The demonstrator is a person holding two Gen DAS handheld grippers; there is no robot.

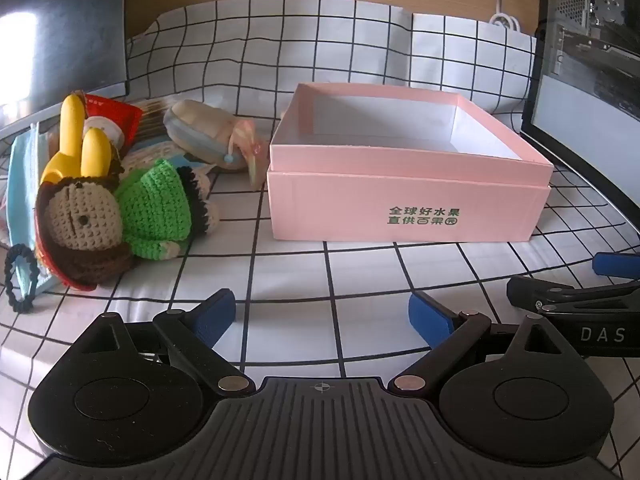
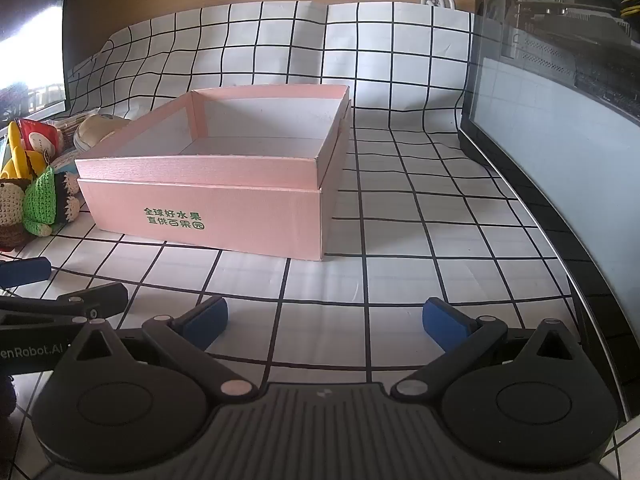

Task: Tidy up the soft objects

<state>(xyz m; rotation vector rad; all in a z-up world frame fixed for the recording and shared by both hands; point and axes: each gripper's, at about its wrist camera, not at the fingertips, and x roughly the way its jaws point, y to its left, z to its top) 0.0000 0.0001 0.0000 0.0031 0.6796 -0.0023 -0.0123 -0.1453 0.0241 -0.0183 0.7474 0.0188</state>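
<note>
Left gripper (image 1: 322, 312) nearest, low over checked cloth (image 1: 288, 276), fingers spread wide, holding nothing. Right gripper (image 2: 324, 316) likewise agape, empty. Crocheted doll (image 1: 116, 216) lying at ten o'clock, touching heap of soft things. Pink box (image 1: 404, 196) at one o'clock, looks empty. Best approach: swing left, straddle green torso, squeeze gently, lift clear before crossing box rim.

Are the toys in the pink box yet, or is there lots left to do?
Nothing is put away yet: the pink box shows only its bare white floor. Nothing is in hand either; the left gripper and right gripper both have their jaws apart and hold nothing. All of it is left: the crochet doll, the beige plush, the face mask and the hair tie lie in a pile left of the box.
</note>
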